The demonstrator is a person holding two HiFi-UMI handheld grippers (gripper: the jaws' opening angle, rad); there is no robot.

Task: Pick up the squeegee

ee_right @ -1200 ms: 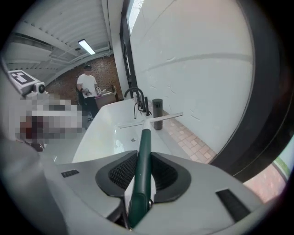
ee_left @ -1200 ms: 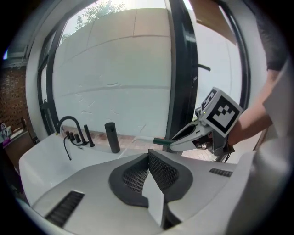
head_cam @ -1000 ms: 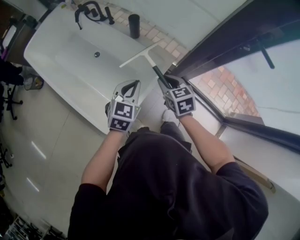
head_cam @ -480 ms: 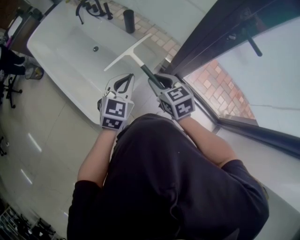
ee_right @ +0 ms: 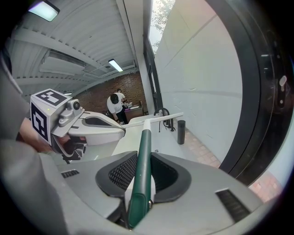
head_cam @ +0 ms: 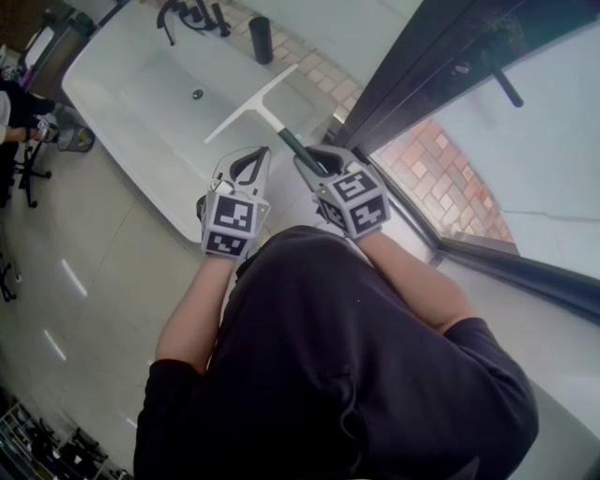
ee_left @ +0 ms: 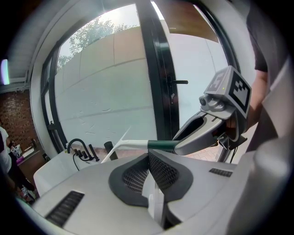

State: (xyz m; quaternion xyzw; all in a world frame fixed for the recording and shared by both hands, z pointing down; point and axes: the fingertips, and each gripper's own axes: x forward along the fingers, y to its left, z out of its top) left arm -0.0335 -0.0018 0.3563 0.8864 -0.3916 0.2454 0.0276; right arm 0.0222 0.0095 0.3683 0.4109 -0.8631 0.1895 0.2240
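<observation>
The squeegee (head_cam: 255,103) has a white blade and a dark green handle (head_cam: 289,142). It hangs in the air over the white tub's near corner. My right gripper (head_cam: 314,161) is shut on the green handle (ee_right: 145,137), which runs straight out between its pads, with the blade at the far end. My left gripper (head_cam: 246,171) hovers just left of it, shut with nothing between its jaws (ee_left: 148,158). In the left gripper view, the right gripper (ee_left: 183,144) holds the handle (ee_left: 161,145) close in front.
The white tub (head_cam: 122,84) has a drain (head_cam: 197,94), a black tap (head_cam: 183,14) and a black cylinder (head_cam: 261,39) at its far end. A dark window frame (head_cam: 422,75) runs along the right above a brick ledge. A person (ee_right: 115,103) stands far off.
Both grippers rose and drew back toward the body, lifting the squeegee away from the tub's rim. Over the last half second they have stayed almost still.
</observation>
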